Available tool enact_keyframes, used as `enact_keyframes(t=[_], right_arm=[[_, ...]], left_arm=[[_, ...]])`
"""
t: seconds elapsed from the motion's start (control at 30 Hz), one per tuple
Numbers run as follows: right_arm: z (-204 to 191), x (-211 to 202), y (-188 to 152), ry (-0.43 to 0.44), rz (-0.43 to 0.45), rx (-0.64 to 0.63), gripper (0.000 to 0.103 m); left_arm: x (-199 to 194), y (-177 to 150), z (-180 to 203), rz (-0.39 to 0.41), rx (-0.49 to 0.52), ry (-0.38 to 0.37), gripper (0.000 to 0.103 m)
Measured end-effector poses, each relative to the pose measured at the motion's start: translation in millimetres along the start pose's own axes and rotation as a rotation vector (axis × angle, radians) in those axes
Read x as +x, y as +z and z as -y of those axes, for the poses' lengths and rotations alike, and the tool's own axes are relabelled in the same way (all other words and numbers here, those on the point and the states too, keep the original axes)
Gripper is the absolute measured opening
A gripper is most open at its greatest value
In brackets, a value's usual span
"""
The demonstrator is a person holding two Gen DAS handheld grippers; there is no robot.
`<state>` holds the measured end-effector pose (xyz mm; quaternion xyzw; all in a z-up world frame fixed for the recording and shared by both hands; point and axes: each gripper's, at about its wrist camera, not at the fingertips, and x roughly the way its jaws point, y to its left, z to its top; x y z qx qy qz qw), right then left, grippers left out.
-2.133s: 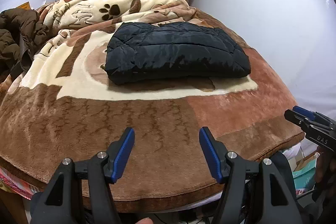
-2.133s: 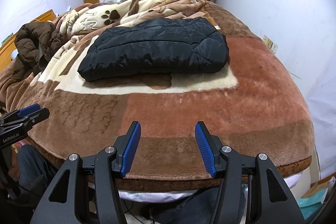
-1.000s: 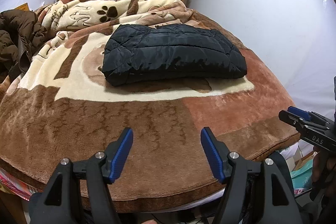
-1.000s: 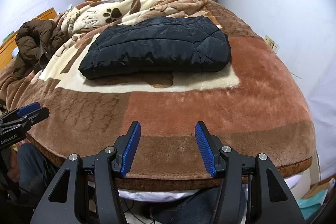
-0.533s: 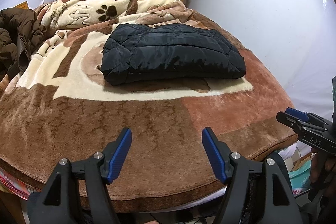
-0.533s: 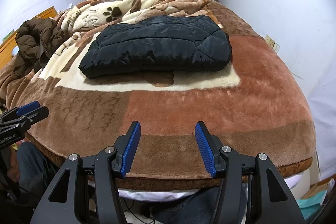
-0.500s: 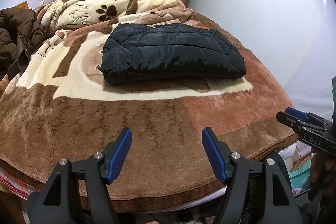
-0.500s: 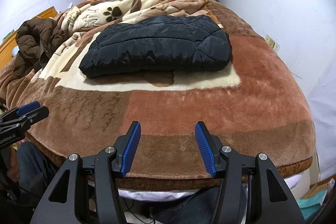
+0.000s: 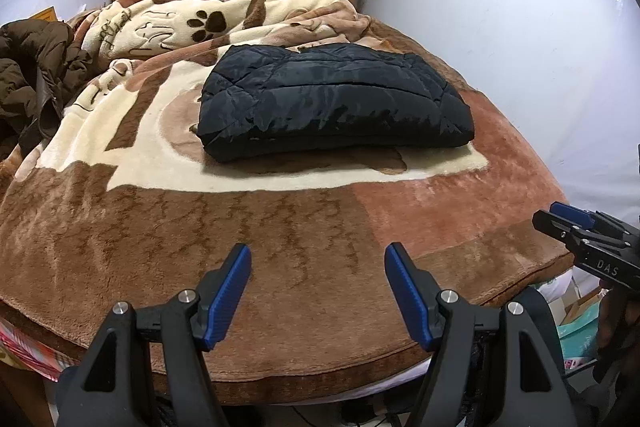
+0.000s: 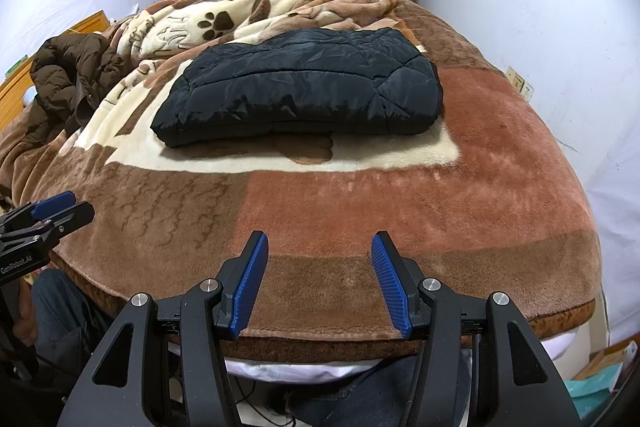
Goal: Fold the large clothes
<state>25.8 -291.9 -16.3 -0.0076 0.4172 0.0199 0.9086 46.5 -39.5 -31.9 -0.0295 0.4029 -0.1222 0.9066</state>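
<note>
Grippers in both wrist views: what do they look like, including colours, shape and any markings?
Both are alike. The left gripper and right gripper have black angular frames with triangular cut-outs, silver pivot screws and two fingers lined with ribbed blue pads. Seen from the side, the right one carries white "DAS" lettering; the left one shows white lettering starting "GenRobot". Dark blue trousers show below.

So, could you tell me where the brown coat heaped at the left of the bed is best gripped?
Probably with the left gripper, coming from the bed's left side, pinching a raised ridge of the brown coat: it lies crumpled, showing no flat edge.
</note>
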Motion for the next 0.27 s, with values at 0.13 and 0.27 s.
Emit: enact_keyframes(t=[0.13,0.27], right_arm=[[0.0,0.0,-1.5,0.000,-0.002,-0.001,0.054],[0.2,-0.2,-2.1,0.000,-0.002,-0.001,0.054]], left_arm=[[0.3,-1.3,-1.0,0.002,-0.001,0.002,0.071],[-0.3,-1.9,-1.6,0.007,0.003,0.008,0.071]])
